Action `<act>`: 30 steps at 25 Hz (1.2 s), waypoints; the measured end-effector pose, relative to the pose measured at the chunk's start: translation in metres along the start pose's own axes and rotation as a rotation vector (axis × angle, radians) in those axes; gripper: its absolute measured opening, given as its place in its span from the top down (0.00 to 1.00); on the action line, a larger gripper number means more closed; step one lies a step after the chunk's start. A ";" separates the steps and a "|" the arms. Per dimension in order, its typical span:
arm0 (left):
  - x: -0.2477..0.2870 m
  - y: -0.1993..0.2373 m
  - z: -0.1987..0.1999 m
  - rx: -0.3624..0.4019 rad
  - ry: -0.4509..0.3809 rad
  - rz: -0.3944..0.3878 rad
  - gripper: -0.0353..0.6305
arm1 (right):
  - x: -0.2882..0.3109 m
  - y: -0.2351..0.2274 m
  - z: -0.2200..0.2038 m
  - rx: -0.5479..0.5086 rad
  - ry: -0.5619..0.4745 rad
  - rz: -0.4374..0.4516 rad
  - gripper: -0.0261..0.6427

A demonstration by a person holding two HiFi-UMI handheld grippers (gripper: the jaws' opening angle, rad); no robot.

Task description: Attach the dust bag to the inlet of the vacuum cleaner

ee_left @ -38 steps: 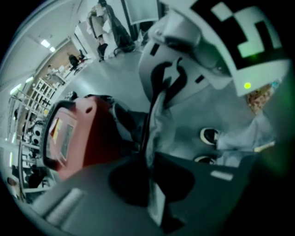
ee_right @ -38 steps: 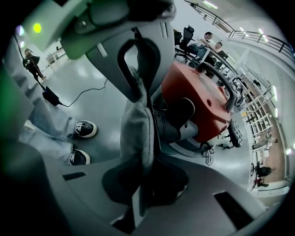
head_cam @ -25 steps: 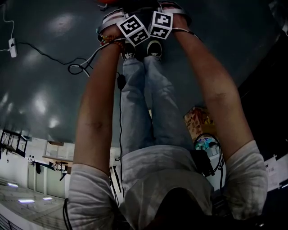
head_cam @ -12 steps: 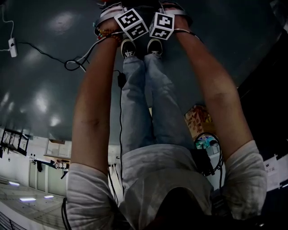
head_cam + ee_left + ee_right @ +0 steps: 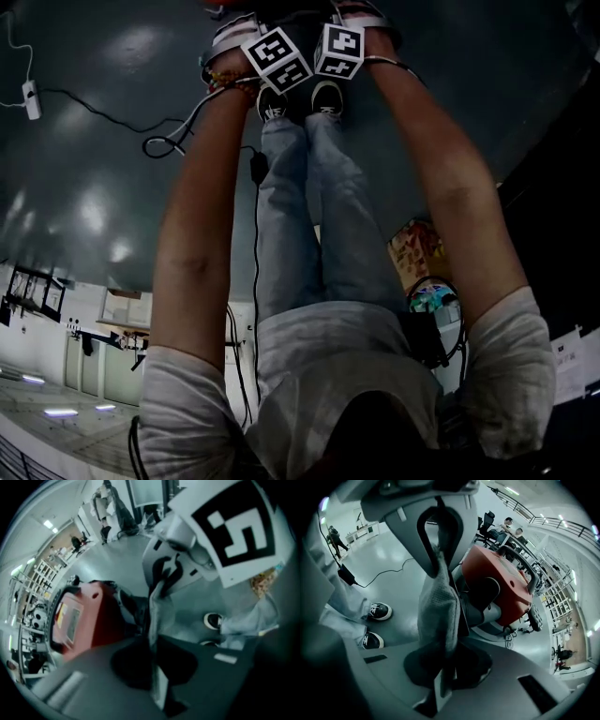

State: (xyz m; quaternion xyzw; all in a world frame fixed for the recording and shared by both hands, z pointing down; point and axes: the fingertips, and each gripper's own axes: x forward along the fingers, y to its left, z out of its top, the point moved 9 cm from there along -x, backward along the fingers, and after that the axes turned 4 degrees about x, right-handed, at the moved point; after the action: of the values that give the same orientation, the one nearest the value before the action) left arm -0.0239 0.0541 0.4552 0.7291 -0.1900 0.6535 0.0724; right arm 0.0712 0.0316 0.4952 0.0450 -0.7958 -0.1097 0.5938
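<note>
— Which step is in hand?
— The grey fabric dust bag (image 5: 438, 602) is being carried to the red canister vacuum cleaner (image 5: 504, 585), which stands on the floor just beside it. The fingers of the left gripper (image 5: 157, 667) and the right gripper (image 5: 440, 677) are closed tight on the bag's cloth. It is judged not yet attached.
— And next?
— The bag's mouth must be lined up with the inlet and pushed on squarely.
— Any writing?
— A pale label panel (image 5: 70, 620) is seen on the vacuum cleaner; nothing can be read.

No readable text (the label (image 5: 70, 620) on the vacuum cleaner (image 5: 101, 613) is blurred).
</note>
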 end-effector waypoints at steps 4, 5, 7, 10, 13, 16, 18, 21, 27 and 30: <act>0.003 0.006 0.000 0.036 -0.004 0.009 0.92 | -0.001 -0.001 0.002 0.010 0.020 -0.012 0.93; 0.009 0.008 -0.002 0.020 0.003 0.007 0.92 | -0.005 0.000 0.003 0.004 0.020 -0.012 0.93; 0.024 0.011 -0.004 0.004 0.015 0.012 0.92 | -0.014 0.000 0.005 -0.010 0.011 -0.012 0.93; 0.036 0.015 -0.001 -0.005 0.019 0.024 0.92 | -0.021 -0.002 0.004 -0.015 0.007 -0.007 0.93; 0.030 0.019 0.004 -0.011 0.009 0.035 0.92 | -0.016 -0.010 -0.002 -0.008 0.021 -0.006 0.93; 0.020 0.019 0.005 0.002 -0.006 0.034 0.92 | -0.009 -0.020 -0.004 0.006 0.032 -0.019 0.93; 0.019 0.016 0.005 -0.004 -0.011 0.031 0.92 | -0.007 -0.023 -0.004 0.026 0.035 -0.007 0.92; 0.019 0.015 0.001 -0.041 -0.008 0.020 0.87 | -0.007 -0.023 -0.002 0.054 0.030 0.003 0.92; 0.010 0.013 -0.001 -0.077 -0.022 0.032 0.82 | -0.020 -0.025 -0.006 0.099 0.011 0.003 0.87; -0.002 0.011 -0.002 -0.081 -0.030 0.047 0.83 | -0.031 -0.024 -0.004 0.107 -0.010 -0.004 0.86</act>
State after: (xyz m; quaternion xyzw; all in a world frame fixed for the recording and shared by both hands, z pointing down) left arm -0.0300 0.0453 0.4522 0.7306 -0.2345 0.6357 0.0839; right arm 0.0830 0.0145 0.4615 0.0775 -0.8035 -0.0686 0.5862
